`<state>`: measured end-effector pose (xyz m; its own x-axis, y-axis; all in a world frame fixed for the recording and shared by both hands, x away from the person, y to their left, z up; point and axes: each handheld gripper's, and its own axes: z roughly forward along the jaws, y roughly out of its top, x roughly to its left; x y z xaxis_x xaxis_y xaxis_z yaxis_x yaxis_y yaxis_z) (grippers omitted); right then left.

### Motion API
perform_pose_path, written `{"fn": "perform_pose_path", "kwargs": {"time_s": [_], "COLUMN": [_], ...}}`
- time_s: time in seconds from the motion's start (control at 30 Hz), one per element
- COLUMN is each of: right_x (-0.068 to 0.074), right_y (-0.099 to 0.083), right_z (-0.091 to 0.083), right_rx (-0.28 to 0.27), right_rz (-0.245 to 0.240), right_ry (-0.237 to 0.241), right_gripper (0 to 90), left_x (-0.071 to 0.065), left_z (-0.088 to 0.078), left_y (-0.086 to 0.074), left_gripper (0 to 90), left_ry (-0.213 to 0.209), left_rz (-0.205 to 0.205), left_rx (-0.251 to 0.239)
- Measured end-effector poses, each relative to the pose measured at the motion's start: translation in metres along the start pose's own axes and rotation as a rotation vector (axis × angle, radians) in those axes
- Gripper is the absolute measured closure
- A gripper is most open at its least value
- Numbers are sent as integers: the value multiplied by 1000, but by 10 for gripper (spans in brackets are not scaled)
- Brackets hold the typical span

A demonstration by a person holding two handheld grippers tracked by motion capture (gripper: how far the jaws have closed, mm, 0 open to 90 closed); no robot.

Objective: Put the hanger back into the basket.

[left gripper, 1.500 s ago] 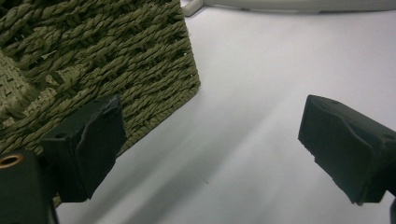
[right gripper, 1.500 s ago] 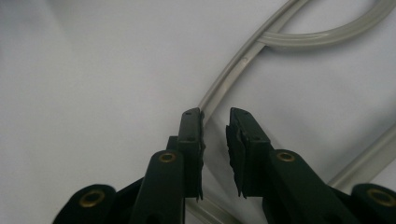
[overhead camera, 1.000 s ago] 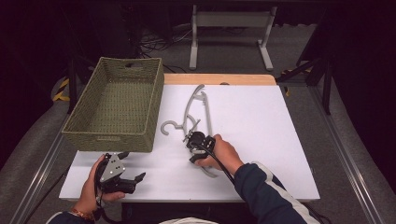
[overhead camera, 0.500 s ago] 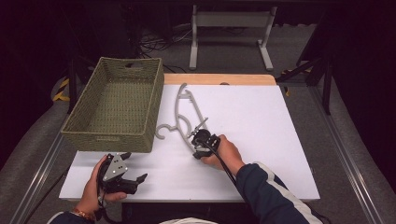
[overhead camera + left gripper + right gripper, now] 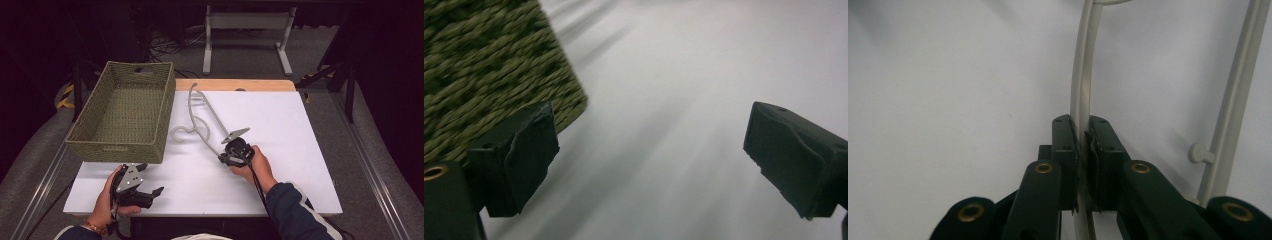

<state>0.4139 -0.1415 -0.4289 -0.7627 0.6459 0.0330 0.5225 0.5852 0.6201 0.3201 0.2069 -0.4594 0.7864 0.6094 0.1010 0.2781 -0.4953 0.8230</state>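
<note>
1. White plastic hanger [image 5: 200,117] is pinched at one arm by the right gripper [image 5: 231,152]; its long axis runs away from the fingertips toward the woven basket [image 5: 122,115].
2. Right hand [image 5: 255,165] sits low over the table [image 5: 300,150], wrist angled inward.
3. Left gripper [image 5: 142,192] is spread and empty, just beside the basket's near corner, farther from the hanger.

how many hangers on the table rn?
1. A single grey hanger lies on the white table, just right of the basket, with one arm clamped in the right claw. The basket looks empty inside; nothing seems hidden.
</note>
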Motion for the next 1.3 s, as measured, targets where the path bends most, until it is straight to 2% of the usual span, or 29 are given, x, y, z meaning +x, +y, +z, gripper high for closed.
{"fn": "perform_pose_path", "kwargs": {"time_s": [0.1,0.13,0.17,0.3,0.33,0.47,0.6,0.67,0.7,0.77,0.87,0.93,1.03,1.1,1.13,1.17,1.3], "right_x": [-2,-2,-1,-1,-1,2,4,5,5,6,6,6,8,9,9,10,14], "right_y": [-6,-8,-9,-8,-8,-9,-9,-9,-9,-8,-9,-9,-10,-10,-10,-10,-10], "right_z": [-6,-7,-11,-19,-24,-40,-45,-47,-47,-48,-49,-49,-49,-49,-49,-49,-48], "right_rx": [-72,-87,-121,-164,-188,-250,-283,-302,-302,-317,-322,-320,-331,-343,-347,-351,-392], "right_rz": [19,25,21,18,24,24,16,8,8,-2,-4,-14,-36,-43,-46,-50,-26], "right_ry": [44,51,49,56,64,58,69,78,78,81,87,83,66,63,74,77,117], "right_gripper": [834,834,834,834,834,834,833,834,834,833,833,833,833,833,833,833,833], "left_x": [-2,-3,-5,-9,-10,-10,-8,-3,-3,0,4,5,7,8,8,7,-2], "left_z": [3,6,7,9,9,9,7,6,6,2,-5,-8,-6,-1,4,9,25], "left_y": [5,10,13,22,24,29,33,39,39,46,56,63,73,77,79,81,90], "left_gripper": [98,99,96,126,126,147,168,174,174,174,172,182,185,185,185,186,205], "left_ry": [-17,-41,-47,-78,-110,-115,-119,-108,-108,-94,-113,-96,-60,-91,-91,-107,-116], "left_rz": [2,9,7,33,38,34,13,-10,-10,-26,-49,-55,-74,-88,-91,-85,-70], "left_rx": [-11,-31,-40,-74,-91,-124,-162,-205,-205,-250,-288,-313,-299,-302,-299,-295,-302]}}
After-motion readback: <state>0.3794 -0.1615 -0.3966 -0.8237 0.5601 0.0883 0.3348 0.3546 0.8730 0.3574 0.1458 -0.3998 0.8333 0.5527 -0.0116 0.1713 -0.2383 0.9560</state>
